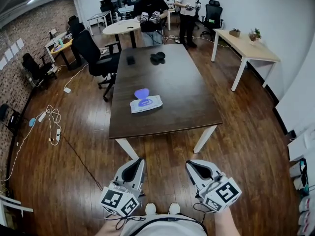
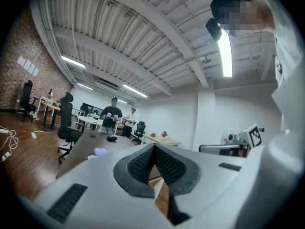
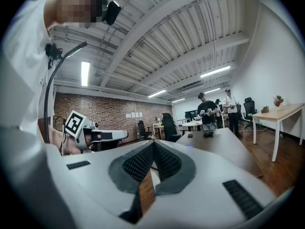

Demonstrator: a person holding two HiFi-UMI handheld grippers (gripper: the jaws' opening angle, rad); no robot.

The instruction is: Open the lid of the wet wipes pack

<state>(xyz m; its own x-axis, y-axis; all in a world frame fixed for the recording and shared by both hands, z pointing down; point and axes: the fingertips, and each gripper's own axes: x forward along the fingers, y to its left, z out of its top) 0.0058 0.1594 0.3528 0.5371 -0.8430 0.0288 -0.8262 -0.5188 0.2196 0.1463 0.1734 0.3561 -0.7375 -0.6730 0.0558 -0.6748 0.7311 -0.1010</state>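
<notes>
The white wet wipes pack (image 1: 146,103) lies flat on the dark wooden table (image 1: 187,107), near its left front part. A purple oval ring sits on its top, and the purple lid (image 1: 141,93) shows just beyond it, at the pack's far edge. The pack is a small purple spot (image 2: 100,151) in the left gripper view. My left gripper (image 1: 138,162) and right gripper (image 1: 193,163) hang side by side close to my body, well short of the table's front edge. Both point level toward the table. Both are shut with nothing between the jaws (image 2: 153,147) (image 3: 153,143).
Two black items (image 1: 157,58) and a small black box (image 1: 130,60) lie at the table's far end. A black office chair (image 1: 96,58) stands at its left side. Two people (image 1: 150,14) stand beyond. A light desk (image 1: 246,45) is at right, with cables (image 1: 51,119) on the floor at left.
</notes>
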